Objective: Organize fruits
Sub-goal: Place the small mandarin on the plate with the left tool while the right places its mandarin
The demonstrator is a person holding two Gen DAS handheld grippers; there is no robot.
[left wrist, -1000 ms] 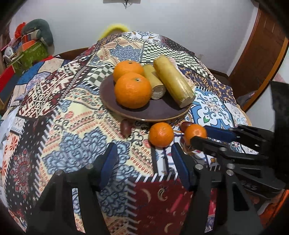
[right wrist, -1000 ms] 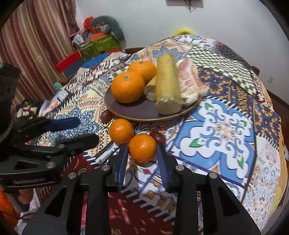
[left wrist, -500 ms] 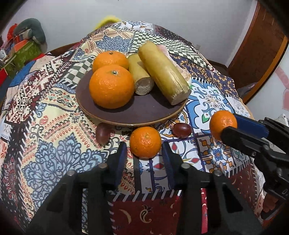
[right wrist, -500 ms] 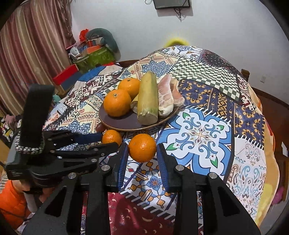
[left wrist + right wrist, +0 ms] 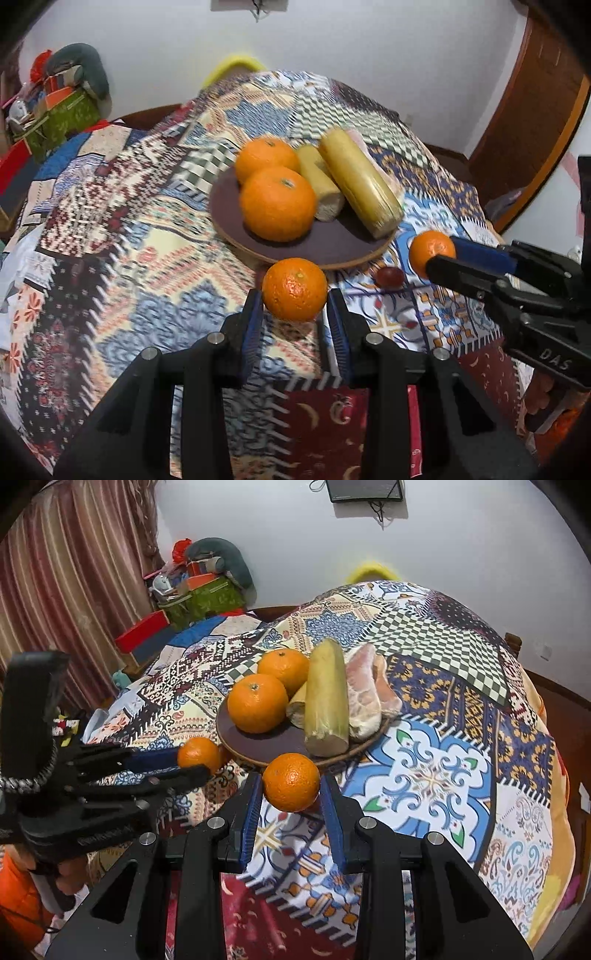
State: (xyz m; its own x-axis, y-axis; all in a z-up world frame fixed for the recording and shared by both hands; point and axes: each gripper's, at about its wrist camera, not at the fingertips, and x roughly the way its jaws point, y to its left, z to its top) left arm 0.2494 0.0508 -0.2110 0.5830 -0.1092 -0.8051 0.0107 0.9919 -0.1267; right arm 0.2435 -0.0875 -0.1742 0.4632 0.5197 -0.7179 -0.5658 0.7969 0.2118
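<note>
My left gripper [image 5: 295, 295] is shut on a small orange [image 5: 294, 289] and holds it above the patterned cloth, just in front of the brown plate [image 5: 332, 251]. My right gripper [image 5: 291, 786] is shut on another small orange [image 5: 291, 782], also lifted near the plate's [image 5: 258, 744] front rim. It shows at the right of the left wrist view [image 5: 431, 253]. The plate holds two large oranges [image 5: 277, 203], two yellow sugarcane pieces [image 5: 360, 182] and peeled pomelo [image 5: 365, 694]. A dark red date [image 5: 389, 277] lies on the cloth by the plate.
The round table wears a patchwork cloth [image 5: 443, 775] that falls off at all sides. Boxes and clutter [image 5: 199, 587] stand at the back left beside a striped curtain [image 5: 55, 590]. A wooden door [image 5: 535, 122] is at the right. A yellow chair back [image 5: 236, 62] stands behind the table.
My left gripper has closed on the small orange and lifted it off the cloth. My right gripper has moved closer to the plate with its orange in it.
</note>
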